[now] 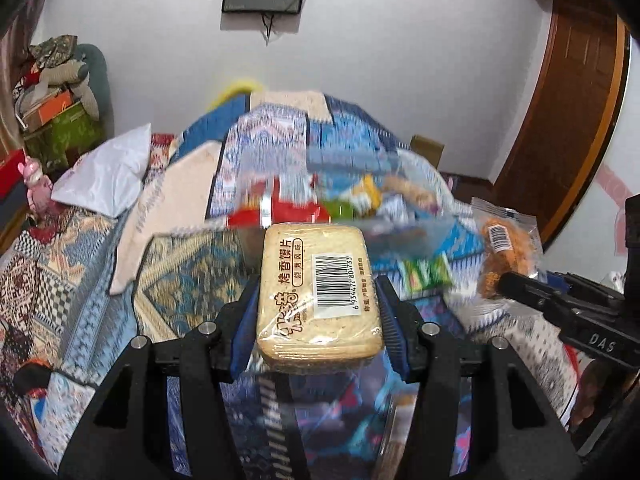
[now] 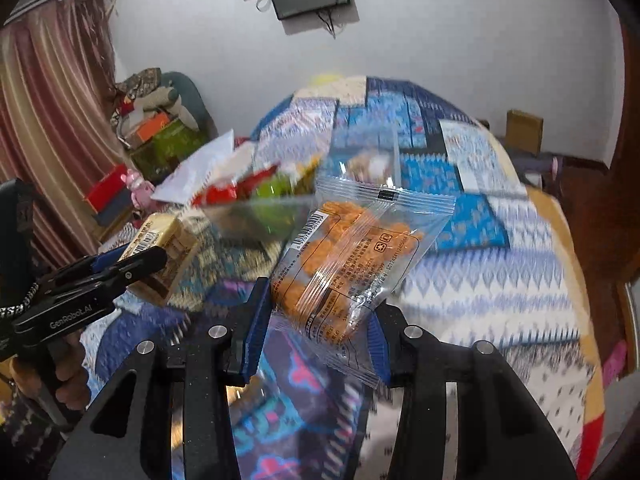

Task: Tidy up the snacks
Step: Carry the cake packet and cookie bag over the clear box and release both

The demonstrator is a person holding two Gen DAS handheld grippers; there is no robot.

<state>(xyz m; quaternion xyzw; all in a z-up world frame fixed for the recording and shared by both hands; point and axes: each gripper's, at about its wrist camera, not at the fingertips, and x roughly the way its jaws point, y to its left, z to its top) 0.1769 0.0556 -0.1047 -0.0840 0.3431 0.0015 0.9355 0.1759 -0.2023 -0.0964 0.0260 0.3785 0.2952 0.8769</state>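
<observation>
My left claw clamps the biscuit pack; my right claw pinches the slippery snack bag, which may slide out above the bed.

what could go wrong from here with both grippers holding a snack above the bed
1. The right gripper pinches the orange snack bag near its lower end, mostly by loose, crinkled wrapper, so it may slide out.
2. The left gripper holds the slick-wrapped biscuit pack by its narrow sides; squeezing could crack it.
3. The clear box of snacks looks full, so added packs may spill.
</observation>
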